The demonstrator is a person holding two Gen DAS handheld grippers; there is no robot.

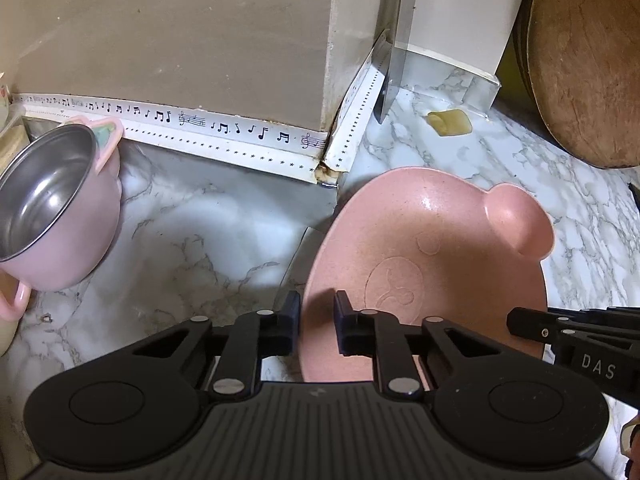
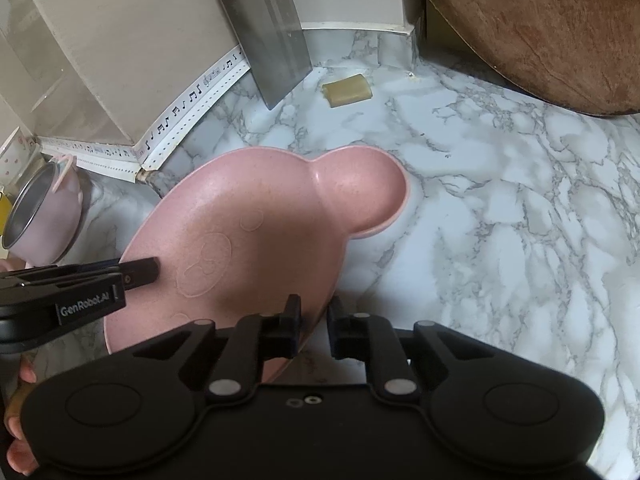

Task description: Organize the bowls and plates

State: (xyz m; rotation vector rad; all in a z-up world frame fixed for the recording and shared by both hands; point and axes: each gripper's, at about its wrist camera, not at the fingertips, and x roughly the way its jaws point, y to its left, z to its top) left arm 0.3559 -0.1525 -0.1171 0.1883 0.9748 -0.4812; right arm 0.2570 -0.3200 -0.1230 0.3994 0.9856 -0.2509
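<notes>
A pink bear-shaped plate [image 1: 424,248] with a round ear well is held tilted above the marble counter [image 1: 192,248]. My left gripper [image 1: 316,312] is shut on its left rim, one finger on each side. My right gripper [image 2: 314,314] is shut on the opposite rim of the plate [image 2: 248,220]. The right gripper's side shows in the left wrist view [image 1: 568,336]; the left gripper's side shows in the right wrist view [image 2: 80,284]. A pink bowl with a steel inside and pink handles [image 1: 52,208] sits tilted at the left, also in the right wrist view [image 2: 44,216].
A round wooden board [image 1: 584,60] leans at the back right. A cleaver blade [image 1: 396,40] stands against the wall corner. A yellow block [image 1: 448,122] lies on the counter near it. Music-note tape [image 1: 180,128] runs along the wall base.
</notes>
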